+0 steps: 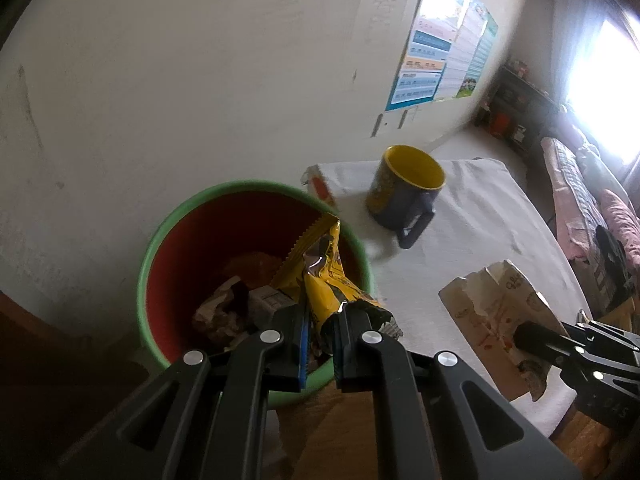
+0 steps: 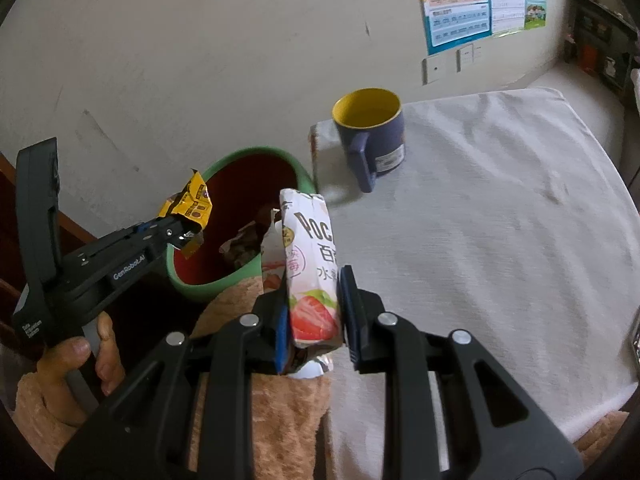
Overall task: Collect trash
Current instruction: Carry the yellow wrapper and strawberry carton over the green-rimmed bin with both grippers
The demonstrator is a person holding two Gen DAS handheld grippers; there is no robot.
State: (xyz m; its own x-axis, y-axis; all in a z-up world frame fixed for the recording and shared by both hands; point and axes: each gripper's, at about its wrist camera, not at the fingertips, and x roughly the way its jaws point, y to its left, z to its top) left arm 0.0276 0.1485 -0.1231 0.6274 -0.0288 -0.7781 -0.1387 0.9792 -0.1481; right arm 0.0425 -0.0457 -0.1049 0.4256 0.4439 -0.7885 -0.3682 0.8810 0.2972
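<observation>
Only your right wrist view shows your left hand (image 2: 86,354); left tongs (image 1: 320,330) pinch the crumpled yellow wrapper (image 1: 326,280) over the bin (image 1: 160,248), right tongs (image 2: 314,318) clamp the torn strawberry pouch (image 2: 310,264).

Black grippers with silver rivets, blue-padded fingers (image 2: 282,328), white "GenRobot.AI" lettering; fuzzy tan sleeve (image 2: 36,408).

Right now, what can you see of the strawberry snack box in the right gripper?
The strawberry snack box is a flattened, crumpled white carton printed with a red strawberry and dark lettering, its top torn open. It stands roughly upright, clamped low down by the right gripper, held in the air beside the green-rimmed bin, not yet over it.
</observation>
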